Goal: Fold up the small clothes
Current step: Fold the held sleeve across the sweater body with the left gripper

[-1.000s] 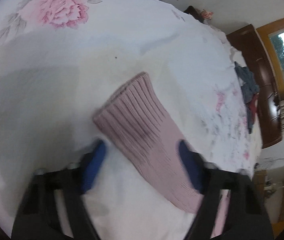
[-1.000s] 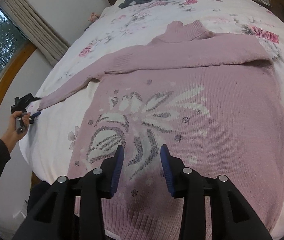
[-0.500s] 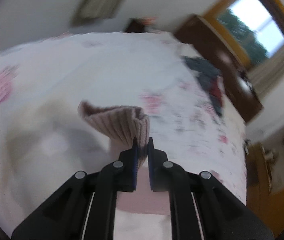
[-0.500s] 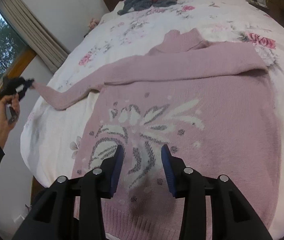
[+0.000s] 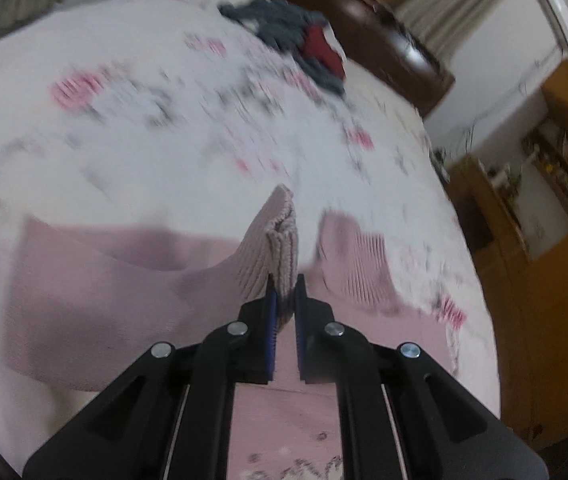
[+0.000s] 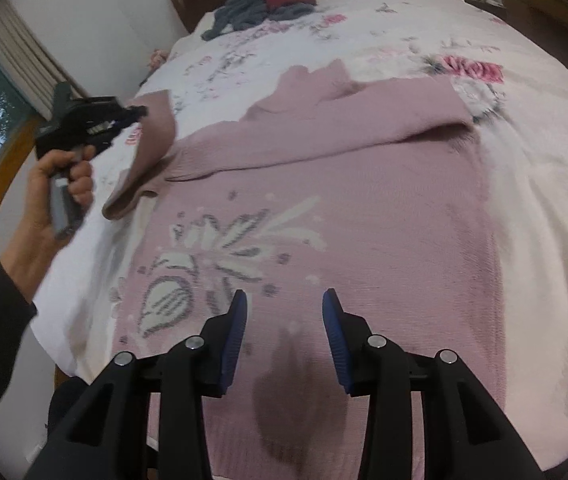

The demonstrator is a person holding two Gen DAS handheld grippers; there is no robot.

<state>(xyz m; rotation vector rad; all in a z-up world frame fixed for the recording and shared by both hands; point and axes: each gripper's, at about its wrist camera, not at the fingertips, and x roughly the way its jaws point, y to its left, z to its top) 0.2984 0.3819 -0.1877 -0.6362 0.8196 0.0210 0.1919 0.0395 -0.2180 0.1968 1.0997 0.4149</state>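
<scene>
While grey clothes (image 6: 244, 12) lie apart, left hand-held gripper (image 5: 284, 280) pinches cuff (image 5: 280, 236).

Bedspread (image 5: 156, 128) blurred; sweater (image 6: 323, 208) hem cut off.

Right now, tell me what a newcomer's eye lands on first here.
The pink sweater, spread flat across the floral bed, with a white-and-grey leaf pattern on its front. Next, the left gripper pinching the ribbed sleeve cuff and lifting it off the bed. The right gripper hovers open above the hem.
</scene>
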